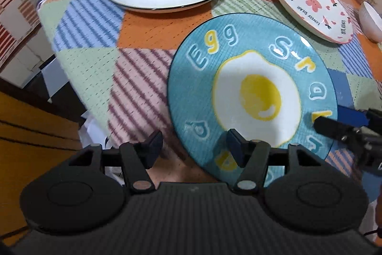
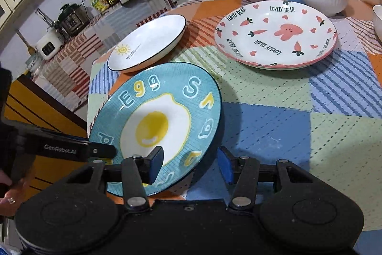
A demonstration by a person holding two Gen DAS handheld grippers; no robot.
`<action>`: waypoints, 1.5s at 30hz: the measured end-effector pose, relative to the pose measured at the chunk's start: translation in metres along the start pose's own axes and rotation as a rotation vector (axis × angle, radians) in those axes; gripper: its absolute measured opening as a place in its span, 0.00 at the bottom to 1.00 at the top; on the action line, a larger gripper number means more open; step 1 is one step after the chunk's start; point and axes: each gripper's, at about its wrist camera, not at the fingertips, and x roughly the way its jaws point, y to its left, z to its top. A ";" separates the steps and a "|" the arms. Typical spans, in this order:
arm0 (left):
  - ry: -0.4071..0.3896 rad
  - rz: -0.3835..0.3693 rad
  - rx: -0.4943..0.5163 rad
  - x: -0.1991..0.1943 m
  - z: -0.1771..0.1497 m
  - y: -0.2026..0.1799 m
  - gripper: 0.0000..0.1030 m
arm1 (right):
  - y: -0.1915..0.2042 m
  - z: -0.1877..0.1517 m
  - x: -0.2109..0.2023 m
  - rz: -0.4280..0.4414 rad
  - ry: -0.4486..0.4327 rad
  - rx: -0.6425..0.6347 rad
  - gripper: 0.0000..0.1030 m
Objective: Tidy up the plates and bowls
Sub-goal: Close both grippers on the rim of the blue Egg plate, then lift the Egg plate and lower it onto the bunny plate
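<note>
At the desk's [image 2: 274, 111] near corner sits the blue egg plate [image 1: 253, 97], both grippers straddling its rim: left gripper [image 1: 193, 147] and right gripper [image 2: 191, 164] jaws spread, probably not pinching yet. Glazed ceramic, stiff, slippery, chippable, so grab the rim squarely.

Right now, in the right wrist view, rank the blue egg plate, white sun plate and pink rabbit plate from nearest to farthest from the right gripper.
1. Blue egg plate, straddled by the right gripper.
2. White sun plate, behind, left.
3. Pink rabbit plate, far right; close to the sun plate's distance, so uncertain.
</note>
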 end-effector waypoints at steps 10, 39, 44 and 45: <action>-0.075 -0.043 0.027 0.002 -0.001 -0.001 0.51 | -0.003 -0.003 0.017 0.002 -0.014 0.061 0.37; -0.166 0.003 0.110 -0.069 0.032 -0.047 0.42 | -0.009 0.027 -0.041 0.035 -0.040 -0.021 0.25; -0.212 -0.001 0.148 -0.077 0.057 -0.070 0.42 | -0.025 0.046 -0.056 0.029 -0.086 0.001 0.24; -0.220 -0.007 0.150 -0.077 0.062 -0.073 0.42 | -0.029 0.051 -0.059 0.028 -0.096 0.004 0.24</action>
